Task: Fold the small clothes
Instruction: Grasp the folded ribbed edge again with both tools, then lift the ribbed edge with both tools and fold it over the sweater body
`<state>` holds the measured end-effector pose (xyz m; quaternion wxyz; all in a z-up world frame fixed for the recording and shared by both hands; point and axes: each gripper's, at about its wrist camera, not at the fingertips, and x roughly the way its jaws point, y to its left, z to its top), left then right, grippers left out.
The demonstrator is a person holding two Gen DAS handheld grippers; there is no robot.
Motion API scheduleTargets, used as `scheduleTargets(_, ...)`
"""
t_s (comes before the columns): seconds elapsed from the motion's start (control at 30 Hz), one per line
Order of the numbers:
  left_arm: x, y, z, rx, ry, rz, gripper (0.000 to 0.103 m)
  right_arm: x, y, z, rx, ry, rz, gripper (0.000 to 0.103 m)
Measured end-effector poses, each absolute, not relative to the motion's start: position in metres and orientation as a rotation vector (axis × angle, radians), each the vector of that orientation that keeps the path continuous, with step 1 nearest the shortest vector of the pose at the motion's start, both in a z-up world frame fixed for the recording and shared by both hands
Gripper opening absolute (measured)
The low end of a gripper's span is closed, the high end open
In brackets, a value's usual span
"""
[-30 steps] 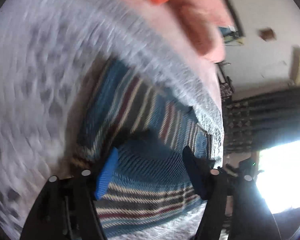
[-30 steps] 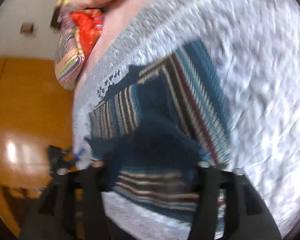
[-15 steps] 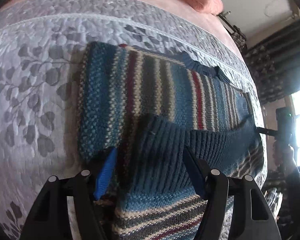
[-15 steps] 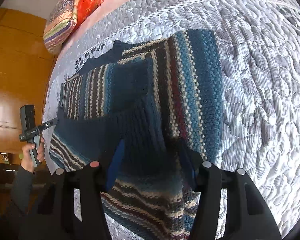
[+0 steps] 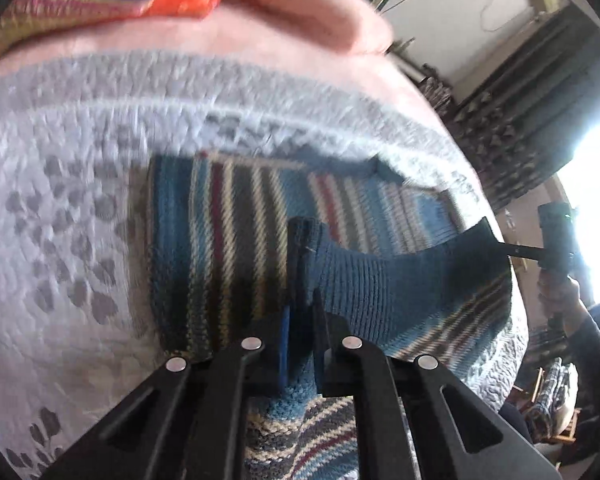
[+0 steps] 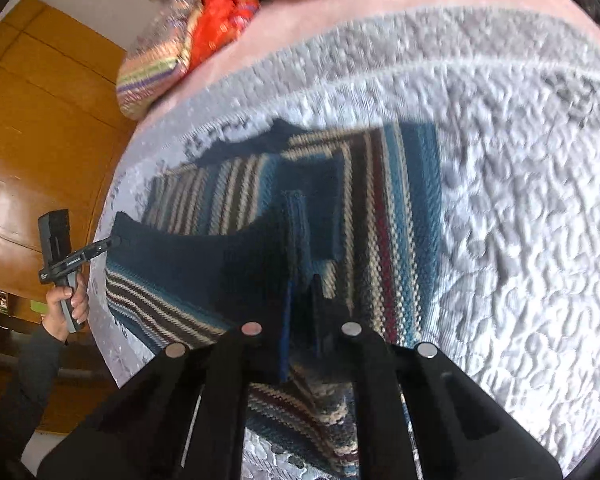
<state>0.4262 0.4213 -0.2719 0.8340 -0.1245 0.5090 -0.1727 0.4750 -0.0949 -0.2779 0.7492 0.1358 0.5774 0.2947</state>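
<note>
Striped knit sweater [image 5: 236, 240] spread on a bed under a grey quilted bedspread [image 5: 60, 240] with a leaf pattern; dark teal ribbed hem band [image 5: 380, 280] lifted and stretched across the garment. Left claw [image 5: 300, 344] pinched narrow on one corner of that band. Right claw [image 6: 300, 320] likewise closed tight on the other corner, seen in the left view as a dark handheld unit [image 5: 556, 240] at the bed's far edge. Beyond the bedspread, a pink blanket [image 5: 180, 56], then an orange and multicoloured striped cushion [image 6: 172, 48] near the head of the bed. To one side, warm wooden wardrobe panels [image 6: 40, 120]; to the other, dark patterned curtains [image 5: 532, 100] beside a bright window [image 5: 596, 200], with a pale wall above.
</note>
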Motion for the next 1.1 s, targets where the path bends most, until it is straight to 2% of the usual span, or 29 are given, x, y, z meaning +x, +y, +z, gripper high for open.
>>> scheduleTargets(0.23,0.456,0.435,-0.225,-0.263,0.983,-0.337,0.009,0.505,-0.099,-0.234,0.288,1.119,0.564,0.007)
scheduleTargets(0.43,0.507,0.437,-0.220,-0.255,0.990,-0.295,0.008,0.551,-0.086,-0.229,0.240,1.094,0.493,0.007)
scheduleTargets(0.77,0.585,0.441,-0.274,-0.265,1.117,-0.201,0.008,0.611,-0.070,-0.281,0.202,1.175,0.378,0.007)
scheduleTargets(1.1,0.610,0.448,-0.336,-0.283,1.244,-0.139,0.008,0.640,-0.072,-0.347,0.199,1.274,0.308,0.007)
